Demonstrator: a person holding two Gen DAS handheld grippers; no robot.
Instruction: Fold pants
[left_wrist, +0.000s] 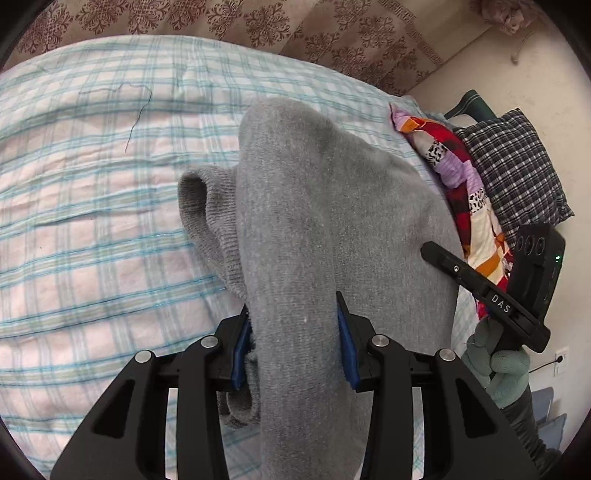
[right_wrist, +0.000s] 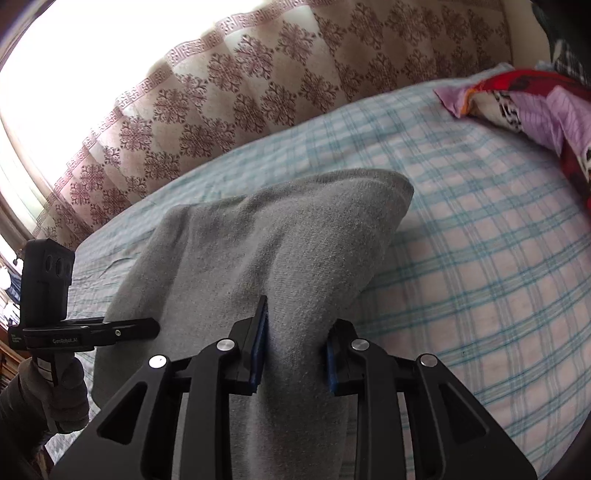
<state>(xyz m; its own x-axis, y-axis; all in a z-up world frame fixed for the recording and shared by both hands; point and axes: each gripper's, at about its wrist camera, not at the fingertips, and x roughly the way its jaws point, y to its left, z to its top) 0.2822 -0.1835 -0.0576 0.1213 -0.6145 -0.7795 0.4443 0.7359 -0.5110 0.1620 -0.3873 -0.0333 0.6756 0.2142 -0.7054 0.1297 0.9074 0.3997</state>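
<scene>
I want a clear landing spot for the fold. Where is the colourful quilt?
In both views the colourful quilt lies at the bed's far right edge, beyond the grey pants, beside a dark checked pillow.

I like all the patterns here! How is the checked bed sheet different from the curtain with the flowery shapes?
The pale blue-and-pink checked bed sheet lies flat, while the beige curtain with brown flowery shapes hangs in folds behind the bed. The sheet has straight crossing stripes; the curtain has rows of curly motifs. The soft grey knit pants rest on the sheet, not on the curtain. Both are patterned cloth.
</scene>
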